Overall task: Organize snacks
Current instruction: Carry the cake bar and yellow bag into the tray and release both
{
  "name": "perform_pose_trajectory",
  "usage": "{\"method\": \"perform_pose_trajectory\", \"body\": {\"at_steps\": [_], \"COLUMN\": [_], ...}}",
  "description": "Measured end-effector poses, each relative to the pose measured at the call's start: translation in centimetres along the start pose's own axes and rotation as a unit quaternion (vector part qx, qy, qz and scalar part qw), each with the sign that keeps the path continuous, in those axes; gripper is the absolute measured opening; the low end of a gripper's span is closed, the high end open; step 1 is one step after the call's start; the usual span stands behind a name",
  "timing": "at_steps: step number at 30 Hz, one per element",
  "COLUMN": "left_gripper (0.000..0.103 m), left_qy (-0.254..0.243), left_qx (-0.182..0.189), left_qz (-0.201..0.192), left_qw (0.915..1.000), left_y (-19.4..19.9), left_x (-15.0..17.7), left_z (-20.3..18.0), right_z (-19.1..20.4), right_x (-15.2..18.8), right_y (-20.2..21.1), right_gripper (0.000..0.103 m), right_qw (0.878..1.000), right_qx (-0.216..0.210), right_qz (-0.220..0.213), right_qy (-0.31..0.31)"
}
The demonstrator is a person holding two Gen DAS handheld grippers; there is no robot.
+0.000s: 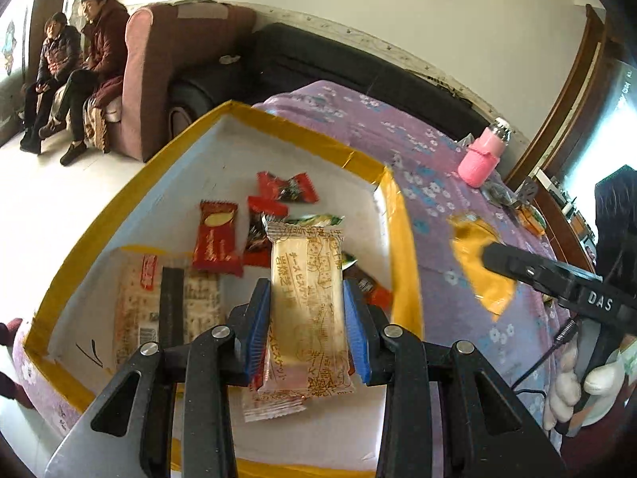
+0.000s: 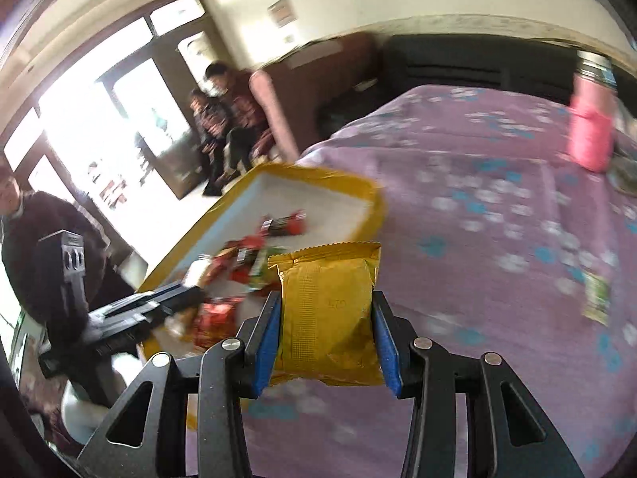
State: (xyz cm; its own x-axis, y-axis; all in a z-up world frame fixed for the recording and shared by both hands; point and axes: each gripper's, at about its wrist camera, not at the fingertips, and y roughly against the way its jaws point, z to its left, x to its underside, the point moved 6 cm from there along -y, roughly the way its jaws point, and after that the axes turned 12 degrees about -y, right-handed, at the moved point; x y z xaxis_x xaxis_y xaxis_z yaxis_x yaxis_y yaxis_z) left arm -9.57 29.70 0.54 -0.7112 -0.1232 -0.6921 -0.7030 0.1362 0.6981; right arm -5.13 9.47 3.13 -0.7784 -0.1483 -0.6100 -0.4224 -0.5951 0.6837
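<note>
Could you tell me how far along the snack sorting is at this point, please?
Several wrapped snacks already lie in the yellow-rimmed box. In hand: the left gripper holds a beige biscuit pack over the box, and the right gripper holds a gold packet over the purple cloth. Neither is placed yet.

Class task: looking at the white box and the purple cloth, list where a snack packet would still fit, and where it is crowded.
Free: the box floor along its far yellow rim, beyond the red wrappers; the purple cloth between the box and the pink bottle. Crowded: mid-box, around the red packet and under the left claw's biscuit pack.
</note>
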Motion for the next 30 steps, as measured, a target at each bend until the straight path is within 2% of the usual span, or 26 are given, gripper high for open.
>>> {"method": "perform_pose_trajectory", "body": {"at_steps": [5, 9, 11, 13, 16, 21, 25, 27, 30], "left_gripper": [0.034, 0.038, 0.046, 0.049, 0.061, 0.072, 0.073, 0.073, 0.073], "left_qy": [0.003, 0.014, 0.021, 0.029, 0.038, 0.056, 0.047, 0.036, 0.008], "left_qx": [-0.001, 0.008, 0.017, 0.026, 0.021, 0.012, 0.000, -0.012, -0.048], "left_qz": [0.020, 0.019, 0.014, 0.005, -0.005, -0.014, -0.014, -0.014, -0.012], "left_qw": [0.9998, 0.9997, 0.9995, 0.9992, 0.9990, 0.9983, 0.9988, 0.9992, 0.9988], "left_y": [-0.8, -0.8, -0.5, 0.0, 0.7, 1.3, 1.8, 2.0, 2.6], "left_x": [1.1, 1.3, 1.2, 1.1, 0.9, 0.6, 0.5, 0.3, 0.0], "left_z": [0.6, 1.4, 1.7, 2.1, 2.7, 3.3, 2.9, 2.3, 1.0], "right_z": [3.3, 4.0, 3.6, 3.4, 2.9, 2.6, 3.4, 3.9, 4.2], "right_x": [-0.3, -1.4, -1.8, -2.3, -2.6, -3.0, -3.2, -3.3, -2.8], "right_y": [-5.0, -9.2, -10.7, -11.8, -12.8, -13.3, -11.6, -10.2, -7.5], "right_gripper": [0.043, 0.044, 0.044, 0.044, 0.045, 0.046, 0.047, 0.052, 0.057], "right_qw": [0.999, 0.997, 0.996, 0.996, 0.994, 0.994, 0.996, 0.996, 0.997], "right_qx": [0.010, 0.034, 0.051, 0.064, 0.079, 0.091, 0.086, 0.083, 0.071], "right_qz": [0.037, 0.062, 0.067, 0.067, 0.069, 0.058, 0.032, 0.014, -0.009], "right_qy": [0.018, 0.017, 0.018, 0.018, 0.014, 0.012, 0.021, 0.029, 0.038]}}
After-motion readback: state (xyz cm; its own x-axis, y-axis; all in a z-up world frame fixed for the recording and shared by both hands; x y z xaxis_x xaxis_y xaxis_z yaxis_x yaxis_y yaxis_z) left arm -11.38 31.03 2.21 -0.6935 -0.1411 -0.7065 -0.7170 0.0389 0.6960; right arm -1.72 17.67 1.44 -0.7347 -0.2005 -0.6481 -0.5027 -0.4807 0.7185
